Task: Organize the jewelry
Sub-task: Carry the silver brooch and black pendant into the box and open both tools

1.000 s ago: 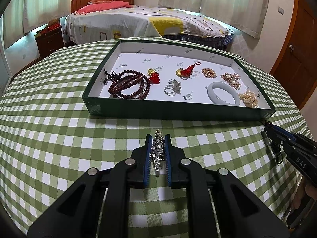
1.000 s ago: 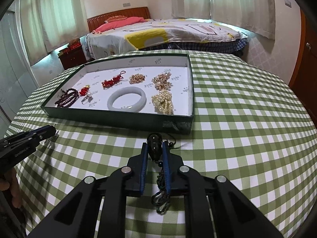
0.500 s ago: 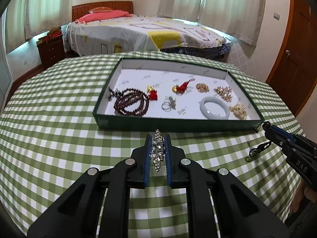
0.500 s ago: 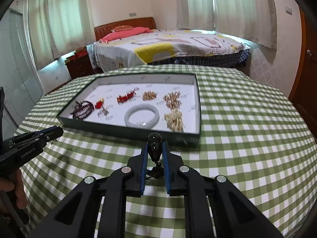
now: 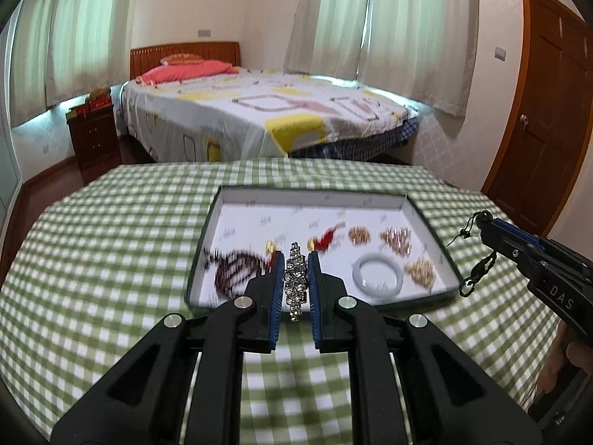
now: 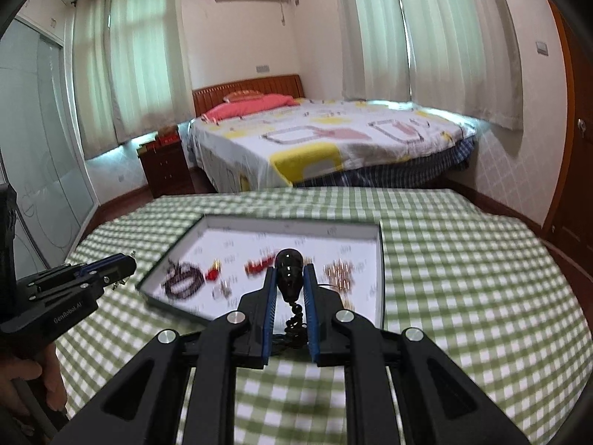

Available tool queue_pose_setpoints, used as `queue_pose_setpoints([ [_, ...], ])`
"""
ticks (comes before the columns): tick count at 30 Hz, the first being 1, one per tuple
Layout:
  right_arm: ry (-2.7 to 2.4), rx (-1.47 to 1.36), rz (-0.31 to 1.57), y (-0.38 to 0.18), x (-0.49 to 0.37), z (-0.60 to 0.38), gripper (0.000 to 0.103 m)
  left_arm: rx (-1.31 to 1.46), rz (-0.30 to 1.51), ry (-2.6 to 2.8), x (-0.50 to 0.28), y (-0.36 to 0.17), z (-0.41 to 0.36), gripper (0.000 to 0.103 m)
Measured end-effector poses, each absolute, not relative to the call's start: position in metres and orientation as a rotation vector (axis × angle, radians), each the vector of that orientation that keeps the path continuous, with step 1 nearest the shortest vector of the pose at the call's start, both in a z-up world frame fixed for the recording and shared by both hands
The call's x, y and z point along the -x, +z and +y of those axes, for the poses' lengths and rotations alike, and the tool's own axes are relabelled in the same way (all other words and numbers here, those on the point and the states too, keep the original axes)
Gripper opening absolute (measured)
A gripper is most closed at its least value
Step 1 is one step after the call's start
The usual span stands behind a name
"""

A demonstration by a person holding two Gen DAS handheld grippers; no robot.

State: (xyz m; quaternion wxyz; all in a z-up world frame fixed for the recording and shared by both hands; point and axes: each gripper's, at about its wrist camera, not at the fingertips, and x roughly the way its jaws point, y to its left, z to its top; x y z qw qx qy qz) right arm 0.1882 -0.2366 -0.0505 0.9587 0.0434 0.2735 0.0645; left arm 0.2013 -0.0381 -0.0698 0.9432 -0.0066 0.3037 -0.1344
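Rhinestone piece (image 5: 295, 278), frame centre, is pinched by the left gripper (image 5: 295, 289) fingers above the tray (image 5: 433, 230); right gripper (image 6: 290, 296) fingers pinch a dark bead pendant (image 6: 290, 270). Risk: its dangling cord snagging the tray wall, or either piece slipping.

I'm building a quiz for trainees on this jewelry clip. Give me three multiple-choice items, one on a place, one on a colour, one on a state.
1. Where does the white bangle lie?
A. on the bed
B. in the green tray
C. on the checked tablecloth

2. What colour is the pillow on the bed?
A. pink
B. blue
C. black

3. What is the left gripper doing?
A. standing open with nothing in it
B. shut on the rhinestone piece
C. pressing on the tray's rim

Answers: 1 B, the bangle rests on the tray's white floor. 2 A, the pillow by the headboard is pink. 3 B, the sparkling piece sits pinched between the blue fingers.
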Motion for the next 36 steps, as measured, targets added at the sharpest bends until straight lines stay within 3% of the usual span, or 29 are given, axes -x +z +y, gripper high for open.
queue_pose_setpoints([
  [8,0.128,-0.076,0.463,-0.027,-0.236,-0.234,0.015,0.007,0.550,-0.264,-0.248,-0.051,-0.047,0.013],
  [16,0.113,-0.085,0.456,-0.039,-0.284,-0.234,0.015,-0.022,0.558,-0.243,-0.304,-0.064,-0.060,0.013],
  [36,0.070,-0.101,0.756,-0.122,-0.372,-0.241,0.015,-0.101,0.827,-0.217,-0.401,-0.143,-0.082,0.013],
])
